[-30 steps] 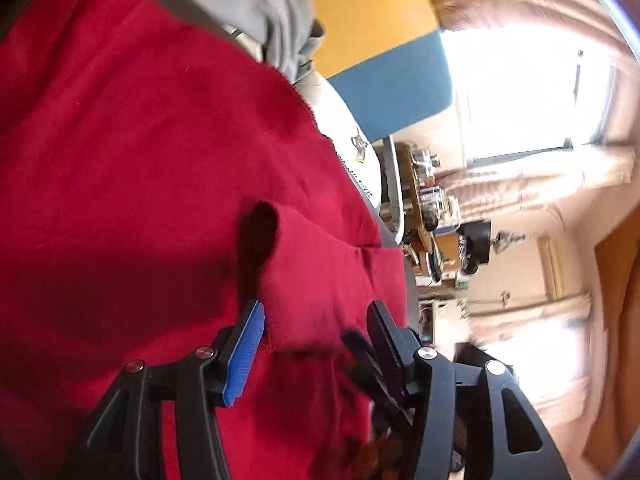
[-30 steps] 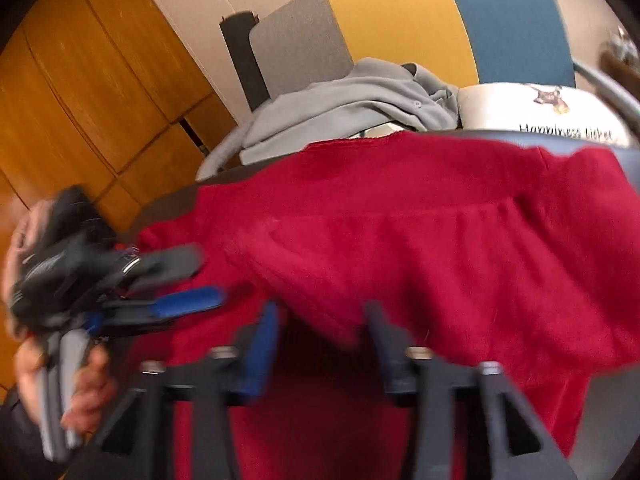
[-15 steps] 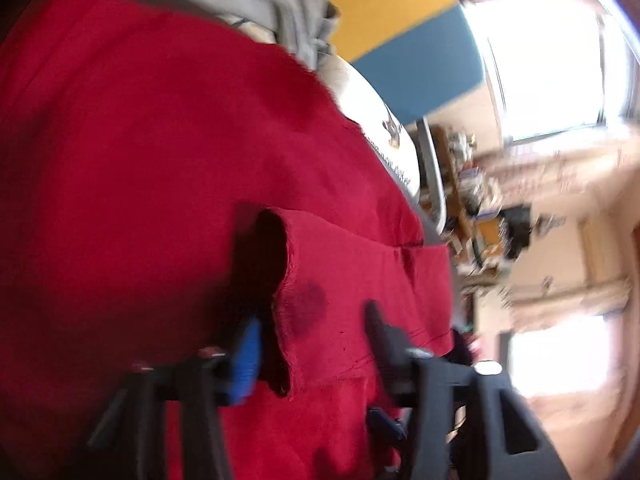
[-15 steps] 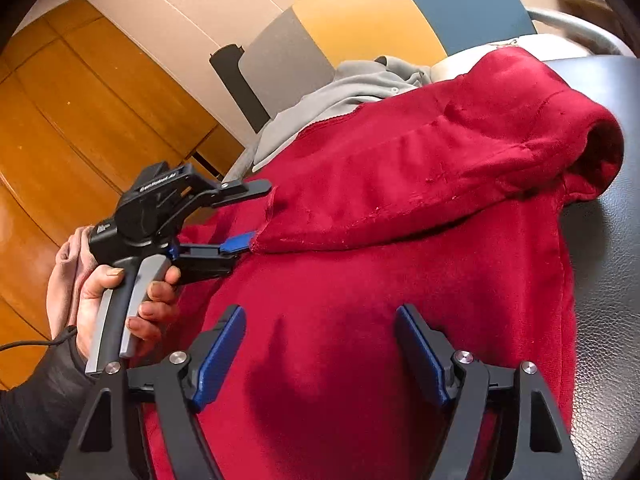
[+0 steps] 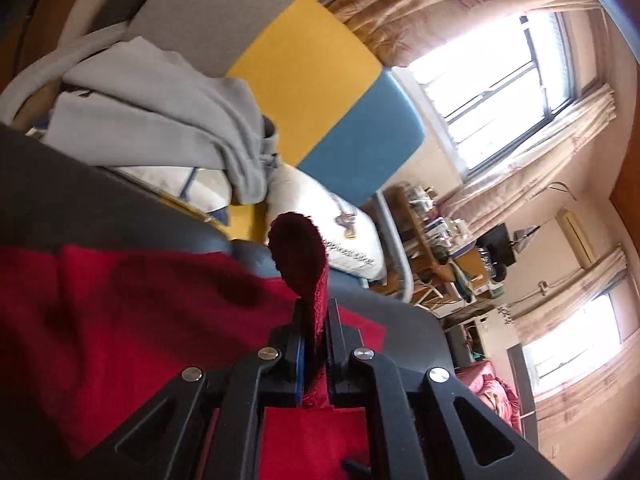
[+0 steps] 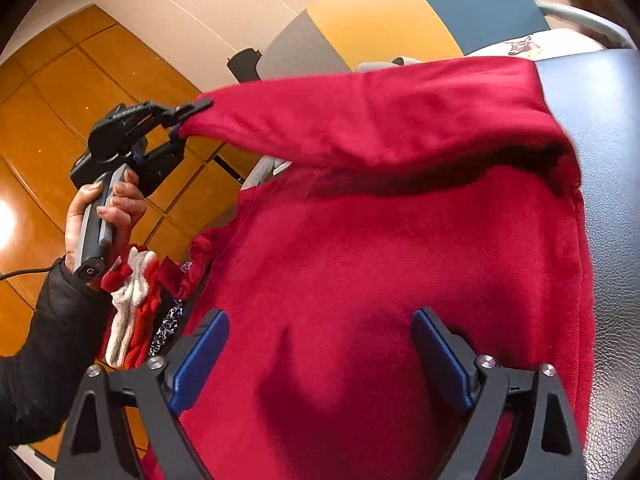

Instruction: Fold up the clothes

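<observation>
My left gripper (image 6: 188,118) had its jaws clenched on the sleeve (image 6: 360,116) end, lifted at ten o'clock from my right gripper (image 6: 320,360). The sleeve ran across to two o'clock above the sweater (image 6: 400,280) on the table (image 6: 600,120). My right jaws stood released over the body.

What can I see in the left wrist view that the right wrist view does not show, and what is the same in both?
Only the left wrist view shows the bright windows with beige curtains and the left tool shut on a red fabric edge.

Only the right wrist view shows the hand holding that tool, the open right tool, the wooden cabinet doors and the lifted sleeve.

Both show the red fleece sweater and the grey, yellow and blue panel.
</observation>
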A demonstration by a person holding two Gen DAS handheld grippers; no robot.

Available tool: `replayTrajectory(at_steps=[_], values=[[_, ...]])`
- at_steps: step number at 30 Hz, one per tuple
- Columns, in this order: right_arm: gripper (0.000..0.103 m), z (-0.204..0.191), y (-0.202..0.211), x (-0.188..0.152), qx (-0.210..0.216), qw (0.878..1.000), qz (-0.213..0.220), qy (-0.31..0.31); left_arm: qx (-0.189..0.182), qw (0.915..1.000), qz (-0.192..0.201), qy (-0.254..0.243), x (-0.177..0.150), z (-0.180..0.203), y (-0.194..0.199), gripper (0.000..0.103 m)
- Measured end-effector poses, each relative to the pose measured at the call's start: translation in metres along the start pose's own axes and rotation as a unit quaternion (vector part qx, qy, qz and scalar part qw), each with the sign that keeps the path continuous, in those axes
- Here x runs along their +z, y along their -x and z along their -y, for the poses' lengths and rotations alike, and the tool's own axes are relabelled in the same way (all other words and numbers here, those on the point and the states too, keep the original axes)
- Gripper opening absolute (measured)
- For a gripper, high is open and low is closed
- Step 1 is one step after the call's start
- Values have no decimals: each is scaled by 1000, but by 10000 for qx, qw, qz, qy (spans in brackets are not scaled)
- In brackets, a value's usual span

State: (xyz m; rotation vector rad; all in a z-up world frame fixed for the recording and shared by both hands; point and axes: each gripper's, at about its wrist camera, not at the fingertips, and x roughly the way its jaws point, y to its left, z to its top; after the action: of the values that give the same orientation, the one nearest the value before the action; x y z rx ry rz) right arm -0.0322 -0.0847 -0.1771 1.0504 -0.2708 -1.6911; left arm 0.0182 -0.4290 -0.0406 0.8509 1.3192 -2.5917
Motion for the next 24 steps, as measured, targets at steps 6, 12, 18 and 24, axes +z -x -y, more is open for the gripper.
replayTrajectory(at_steps=[6,12,18,24], values=[[94,2,1,1,127,9998,26,-120,206,9982,-121,549,-33,-63,18,6],[97,7,17,16,10,9990,95,-426,387,9933,-239,1063,-48,-118,20,6],[101,9,39,72,-318,9971,612,-307,783,9933,-445,719,-41,-114,-3,6],[101,14,-15,118,-1303,9909,260,234,1359,9880,-419,602,-50,-126,-2,7]])
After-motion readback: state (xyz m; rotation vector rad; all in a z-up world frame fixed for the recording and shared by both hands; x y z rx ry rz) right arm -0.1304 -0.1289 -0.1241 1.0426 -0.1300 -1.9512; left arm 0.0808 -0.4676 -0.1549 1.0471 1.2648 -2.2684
